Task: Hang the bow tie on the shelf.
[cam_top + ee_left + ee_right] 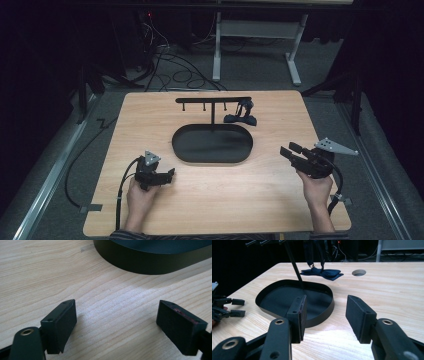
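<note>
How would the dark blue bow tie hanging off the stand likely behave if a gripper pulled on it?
The bow tie looks like soft fabric, so probably floppy and light. Its strap hangs from the stand, so pulling might tip that thin-stemmed stand, though its tray base looks broad.

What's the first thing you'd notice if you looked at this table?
A black oval tray sits in the middle of the wooden table, with a thin black stand rising from its far edge. A dark blue bow tie lies just behind the tray, its strap hooked on the stand. Nearer, the left gripper and right gripper are open and hold nothing.
</note>
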Available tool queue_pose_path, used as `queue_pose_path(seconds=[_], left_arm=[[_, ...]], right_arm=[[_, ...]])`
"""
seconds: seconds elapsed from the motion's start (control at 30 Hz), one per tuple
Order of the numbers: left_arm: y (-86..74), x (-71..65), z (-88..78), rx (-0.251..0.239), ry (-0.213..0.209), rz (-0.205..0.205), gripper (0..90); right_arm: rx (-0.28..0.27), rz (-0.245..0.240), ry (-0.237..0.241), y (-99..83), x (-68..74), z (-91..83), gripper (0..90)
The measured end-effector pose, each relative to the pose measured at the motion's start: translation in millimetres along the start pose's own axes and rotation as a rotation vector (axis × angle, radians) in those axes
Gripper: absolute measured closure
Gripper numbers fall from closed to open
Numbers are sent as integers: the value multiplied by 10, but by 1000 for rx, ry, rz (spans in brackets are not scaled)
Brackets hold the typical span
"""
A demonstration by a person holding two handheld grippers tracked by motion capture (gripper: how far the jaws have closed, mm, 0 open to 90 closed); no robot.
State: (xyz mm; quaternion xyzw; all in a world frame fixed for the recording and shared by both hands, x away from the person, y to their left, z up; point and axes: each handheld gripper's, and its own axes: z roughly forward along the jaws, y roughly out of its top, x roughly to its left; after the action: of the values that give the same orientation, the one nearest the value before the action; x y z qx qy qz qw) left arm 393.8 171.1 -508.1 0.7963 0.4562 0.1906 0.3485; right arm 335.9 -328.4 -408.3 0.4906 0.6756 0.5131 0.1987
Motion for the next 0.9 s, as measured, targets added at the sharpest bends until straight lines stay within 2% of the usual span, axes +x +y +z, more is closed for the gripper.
queue_pose_path(seconds=[0.27,0.9], left_arm=[[0,0,0,0,0,0,169],[0,-1,0,-1,0,-1,169]], right_arm=[[31,16,8,-134,17,114,534],[92,2,14,-341,110,355,542]])
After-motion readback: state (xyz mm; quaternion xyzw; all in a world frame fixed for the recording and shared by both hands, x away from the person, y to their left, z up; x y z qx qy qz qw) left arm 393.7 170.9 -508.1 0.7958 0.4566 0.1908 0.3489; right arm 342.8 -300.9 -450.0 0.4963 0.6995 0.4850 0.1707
